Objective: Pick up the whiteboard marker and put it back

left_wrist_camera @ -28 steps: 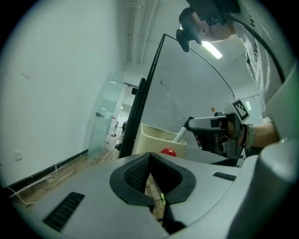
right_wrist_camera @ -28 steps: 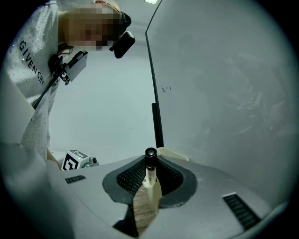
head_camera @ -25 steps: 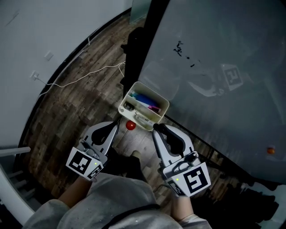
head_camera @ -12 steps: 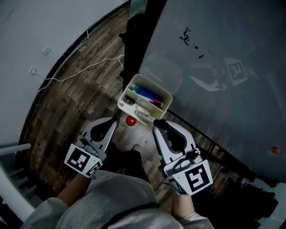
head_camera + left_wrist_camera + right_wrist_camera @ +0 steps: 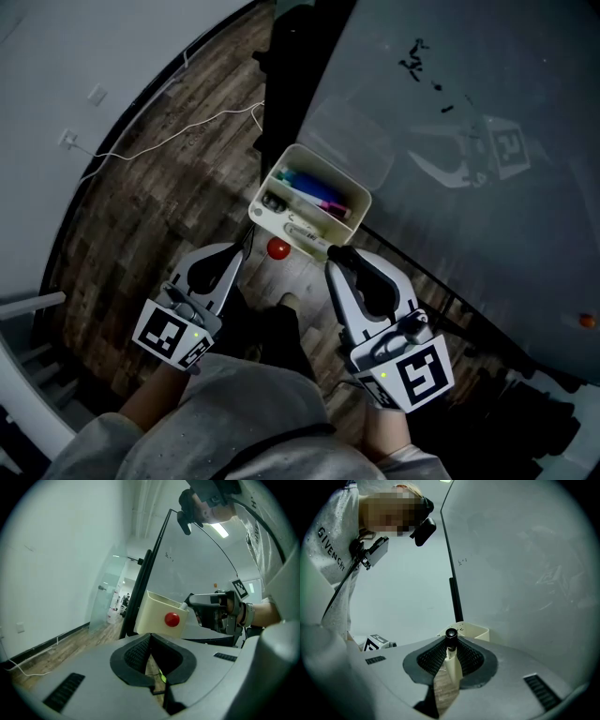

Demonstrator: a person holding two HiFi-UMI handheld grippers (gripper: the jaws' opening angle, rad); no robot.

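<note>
I count two tongs, one in each hand of the person. The right tongs (image 5: 451, 641) are clenched on one whiteboard marker (image 5: 452, 663), which stands between the pads with its black cap to the front. The left tongs (image 5: 150, 637) are closed together with nothing between them. One cream tray (image 5: 361, 199) sits against one big grey whiteboard (image 5: 487, 244), and one red round knob (image 5: 277, 248) is on the tray's near wall. In the tray lie some coloured pens, blue and pink; I cannot count them exactly. One white cable (image 5: 178, 145) lies on the wooden floor (image 5: 141, 234).

The head view shows both tongs side by side just before the tray, with the knob between their tips, but there the marker is hidden under the right tongs. The right gripper view shows the grip clearly, with the tray's rim just behind the cap. Only the left gripper view shows the right tongs from the side: their tip is at the tray's upper rim, and whether it touches I cannot tell.
</note>
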